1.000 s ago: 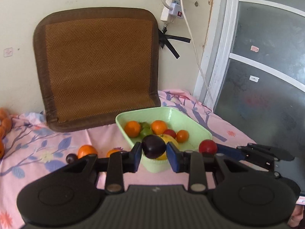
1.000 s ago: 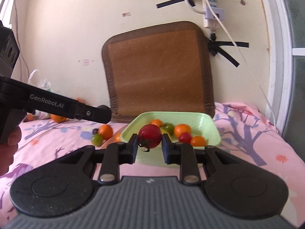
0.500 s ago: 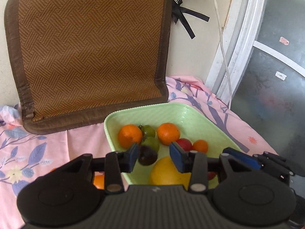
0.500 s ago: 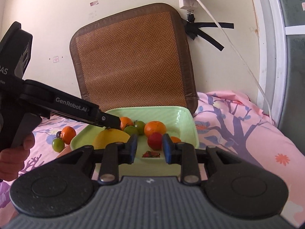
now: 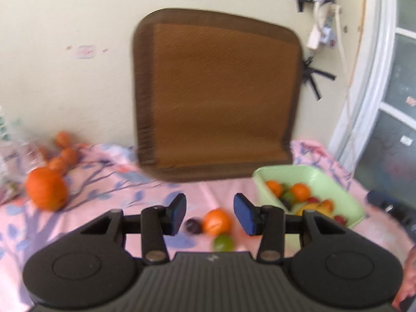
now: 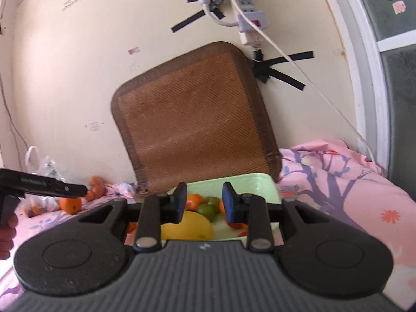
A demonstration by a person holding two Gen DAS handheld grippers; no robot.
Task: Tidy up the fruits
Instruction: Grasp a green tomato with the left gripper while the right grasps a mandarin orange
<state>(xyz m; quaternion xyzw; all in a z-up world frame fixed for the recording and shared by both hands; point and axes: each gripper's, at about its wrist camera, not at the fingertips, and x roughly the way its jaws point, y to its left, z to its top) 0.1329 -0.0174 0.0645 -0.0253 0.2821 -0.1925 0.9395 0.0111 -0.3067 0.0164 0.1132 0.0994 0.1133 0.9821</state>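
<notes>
- Since one second ago, your left gripper (image 5: pixel 210 213) has left the dark plum in the green tray (image 5: pixel 348 195) and swung to the left; your right gripper (image 6: pixel 204 204) has let its red tomato go into the same tray.
- Fruits already sorted lie together in the tray: oranges, green ones, a big yellow fruit (image 6: pixel 186 227) and small red ones, because the tray is the collecting place.
- Still loose on the pink cloth (image 5: pixel 109 179) are an orange (image 5: pixel 216 221), a small dark plum (image 5: pixel 193 225) touching it, and a green fruit (image 5: pixel 223 243) just below; a bigger orange (image 5: pixel 46 189) lies well apart at the left.
- Your left gripper is empty, with its jaws spread, and the orange shows between them but farther off, so I judge it aims at this group next.
- Your right gripper hovers over the near rim of the tray with nothing between the pads; the gap is narrow, nearly its most closed.
- A brown woven mat (image 6: pixel 192 119) leans on the wall behind and plays no part.
</notes>
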